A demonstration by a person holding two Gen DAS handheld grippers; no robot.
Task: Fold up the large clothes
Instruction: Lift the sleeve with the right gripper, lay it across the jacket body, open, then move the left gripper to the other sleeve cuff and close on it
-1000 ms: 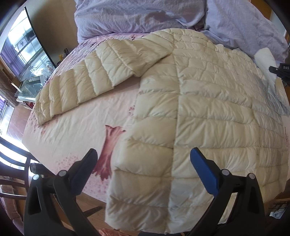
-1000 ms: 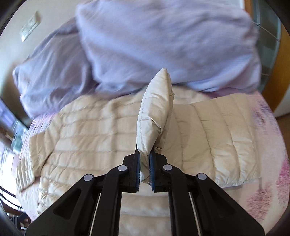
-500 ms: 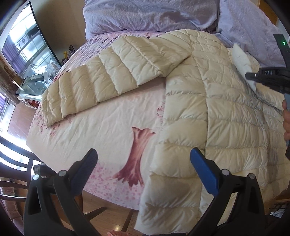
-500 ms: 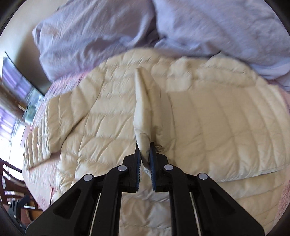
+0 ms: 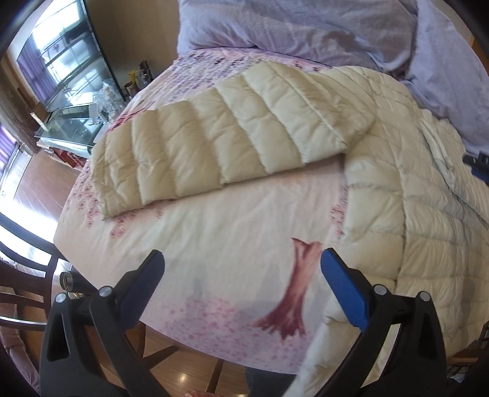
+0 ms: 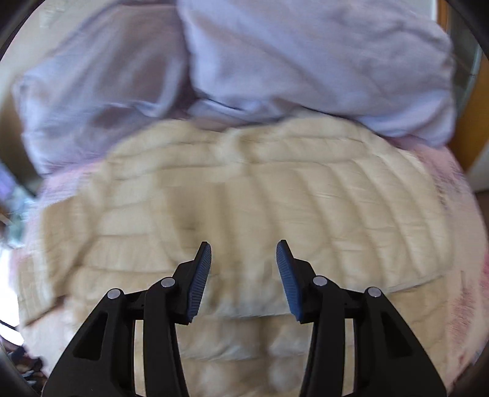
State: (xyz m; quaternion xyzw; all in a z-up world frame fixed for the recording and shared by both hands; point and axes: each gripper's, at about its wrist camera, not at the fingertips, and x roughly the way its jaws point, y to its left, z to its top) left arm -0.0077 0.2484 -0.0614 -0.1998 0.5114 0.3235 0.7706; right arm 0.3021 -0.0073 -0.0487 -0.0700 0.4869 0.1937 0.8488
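Note:
A cream quilted puffer jacket (image 5: 412, 189) lies spread on the bed. Its left sleeve (image 5: 220, 143) stretches out flat to the left across the sheet. In the right wrist view the jacket (image 6: 244, 207) is blurred, and its right sleeve lies folded over the body. My left gripper (image 5: 241, 268) is open and empty above the sheet, near the bed's front edge, left of the jacket's hem. My right gripper (image 6: 243, 259) is open and empty above the middle of the jacket.
The bed sheet (image 5: 220, 232) is pale with pink flowers and a red-brown tree print (image 5: 293, 299). Lilac pillows (image 5: 290, 27) lie at the head of the bed, also in the right wrist view (image 6: 275, 61). A glass cabinet (image 5: 67, 100) and a dark chair (image 5: 18, 290) stand left of the bed.
My right gripper has let go of the jacket's right sleeve, which now lies on the jacket body. My left gripper has moved left, off the hem and over the bare sheet.

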